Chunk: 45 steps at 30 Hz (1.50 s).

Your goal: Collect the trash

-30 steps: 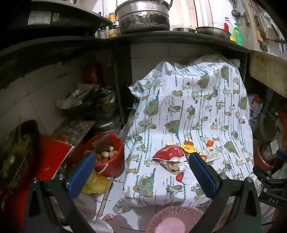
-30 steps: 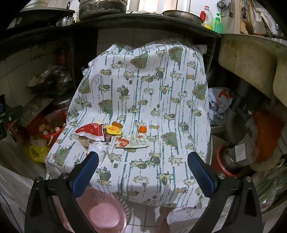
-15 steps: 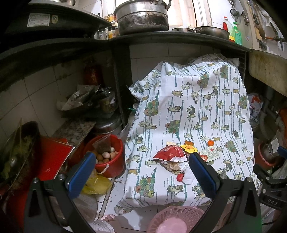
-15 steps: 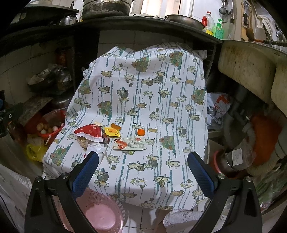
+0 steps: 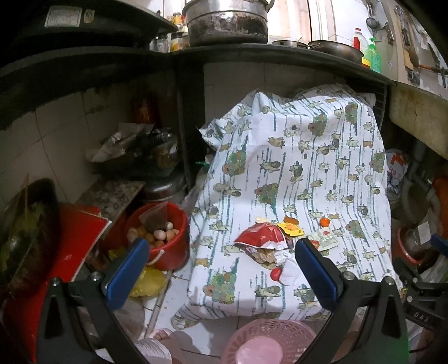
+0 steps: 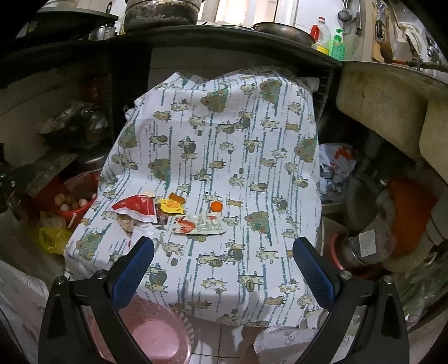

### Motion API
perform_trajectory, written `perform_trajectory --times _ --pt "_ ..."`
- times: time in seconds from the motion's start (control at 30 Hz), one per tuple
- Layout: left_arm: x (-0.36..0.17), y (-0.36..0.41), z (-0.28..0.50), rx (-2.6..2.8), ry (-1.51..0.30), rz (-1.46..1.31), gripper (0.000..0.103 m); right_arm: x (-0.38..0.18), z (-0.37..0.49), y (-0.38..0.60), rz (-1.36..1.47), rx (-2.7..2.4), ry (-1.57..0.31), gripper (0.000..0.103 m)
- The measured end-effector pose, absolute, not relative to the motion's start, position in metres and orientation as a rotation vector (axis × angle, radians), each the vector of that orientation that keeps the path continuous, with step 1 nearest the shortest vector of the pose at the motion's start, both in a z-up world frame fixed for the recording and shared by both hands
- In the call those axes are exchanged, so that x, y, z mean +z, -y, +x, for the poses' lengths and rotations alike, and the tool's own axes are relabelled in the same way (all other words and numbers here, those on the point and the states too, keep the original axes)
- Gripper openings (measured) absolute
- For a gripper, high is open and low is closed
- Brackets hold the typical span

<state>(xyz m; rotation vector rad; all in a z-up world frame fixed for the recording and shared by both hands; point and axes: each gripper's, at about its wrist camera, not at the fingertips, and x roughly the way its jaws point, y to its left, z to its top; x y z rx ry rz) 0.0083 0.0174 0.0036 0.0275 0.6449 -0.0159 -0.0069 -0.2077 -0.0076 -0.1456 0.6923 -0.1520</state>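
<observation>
Trash lies in a small heap on a cloth-covered table point(image 6: 224, 134): a red wrapper point(image 6: 135, 206) point(image 5: 261, 234), a yellow wrapper point(image 6: 171, 207), a small orange piece point(image 6: 216, 206), a white and red sachet point(image 6: 203, 225) and crumpled white paper point(image 5: 288, 273). A pink mesh basket point(image 5: 261, 340) point(image 6: 156, 333) stands on the floor in front of the table. My left gripper point(image 5: 221, 273) is open and empty, above the basket and short of the trash. My right gripper point(image 6: 224, 267) is open and empty, over the table's near edge.
A red bucket of eggs point(image 5: 165, 238) and a yellow bag point(image 5: 147, 282) sit on the floor left of the table. Cluttered shelves stand to the left, pipes and a sink point(image 6: 386, 109) to the right. A dark counter with pots point(image 5: 226, 22) overhangs the back.
Both grippers have pulled back and risen slightly, so the table and trash look a little farther away. Nothing was picked up.
</observation>
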Motion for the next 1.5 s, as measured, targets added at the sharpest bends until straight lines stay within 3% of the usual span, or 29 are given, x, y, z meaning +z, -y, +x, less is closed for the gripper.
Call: perform_trajectory --times 0.77,0.83,0.97,1.0,1.13,1.2,1.37,1.5 --pt "-0.003 -0.023 0.013 -0.078 -0.656 -0.026 0.103 -0.006 -0.006 0.215 -0.079 -0.157 -0.669 0.099" --pt "0.002 -0.024 0.018 -0.083 -0.663 -0.045 0.103 -0.001 -0.001 0.223 -0.016 -0.133 -0.733 0.077" --pt "0.037 -0.033 0.034 -0.133 -0.603 -0.167 0.102 0.014 0.014 0.243 0.08 -0.147 -0.788 0.065" --pt "0.046 -0.033 0.038 -0.097 -0.573 -0.159 0.102 0.016 0.019 0.244 0.064 -0.166 -0.791 0.054" --pt "0.059 -0.026 0.073 -0.06 -0.566 -0.119 0.101 0.023 0.05 0.251 0.022 -0.207 -0.823 0.049" --pt "0.049 -0.019 0.097 -0.084 -0.643 -0.086 0.083 0.021 0.072 0.254 0.04 -0.174 -0.87 0.044" --pt "-0.02 -0.017 0.157 -0.139 -0.946 -0.076 0.067 0.008 0.116 0.258 0.142 -0.081 -0.909 0.036" --pt "-0.071 -0.027 0.198 -0.114 -1.174 -0.172 0.065 -0.02 0.143 0.263 0.192 -0.07 -0.926 0.036"
